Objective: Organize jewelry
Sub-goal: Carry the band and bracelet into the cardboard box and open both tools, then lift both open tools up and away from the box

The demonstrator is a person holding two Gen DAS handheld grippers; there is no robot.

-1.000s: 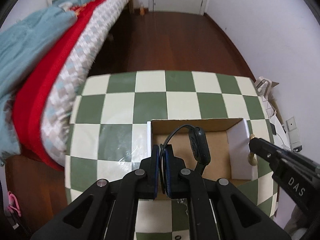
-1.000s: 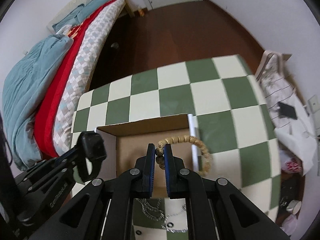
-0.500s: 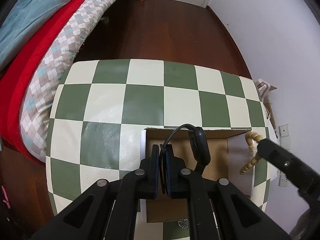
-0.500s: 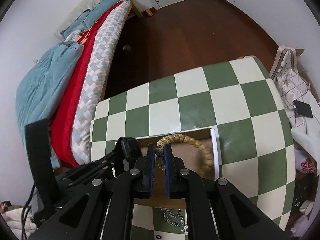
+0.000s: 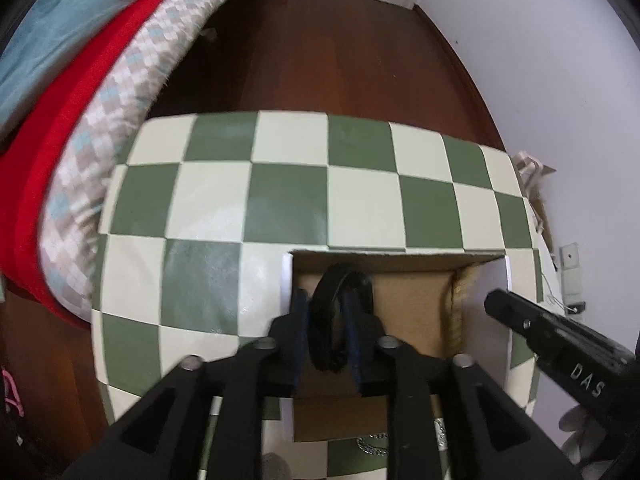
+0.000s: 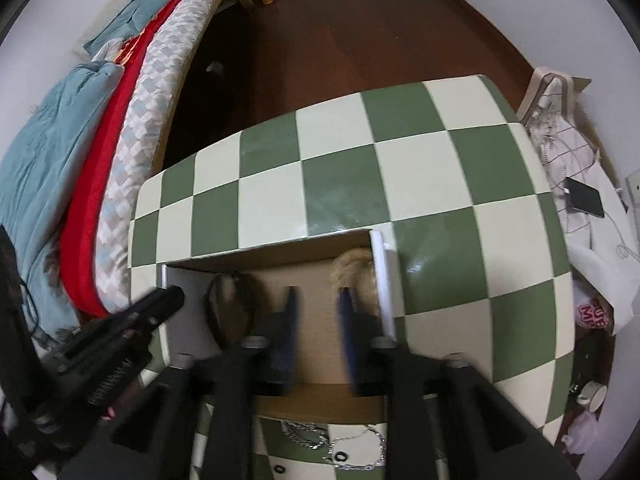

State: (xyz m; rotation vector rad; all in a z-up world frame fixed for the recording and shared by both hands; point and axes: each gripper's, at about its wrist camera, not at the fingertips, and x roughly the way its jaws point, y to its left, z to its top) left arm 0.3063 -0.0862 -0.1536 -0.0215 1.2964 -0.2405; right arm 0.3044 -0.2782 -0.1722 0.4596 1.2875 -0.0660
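A cardboard box [image 5: 396, 255] [image 6: 280, 251] lies open on the green and cream checked table [image 5: 288, 200]. My left gripper [image 5: 326, 322] hangs over the box's left half, jaws open. The black band [image 5: 338, 304] shows blurred between and beyond the fingers, loose in the box [image 6: 230, 308]. My right gripper [image 6: 318, 314] is over the box's right half, also open. The tan beaded bracelet [image 6: 354, 266] lies against the right white wall [image 5: 460, 292], free of the fingers. Each gripper shows in the other's view: the right one [image 5: 520, 320], the left one [image 6: 168, 298].
Silver chains [image 6: 352, 446] and small black rings [image 6: 340, 457] lie on the table just before the box. A bed with red and blue covers [image 5: 80, 80] borders the table's left side. A bag holding a phone [image 6: 584, 196] stands at the right.
Both grippers dropped toward the box and opened. The black band left the left fingers and the beaded bracelet left the right fingers; both now sit in the box.
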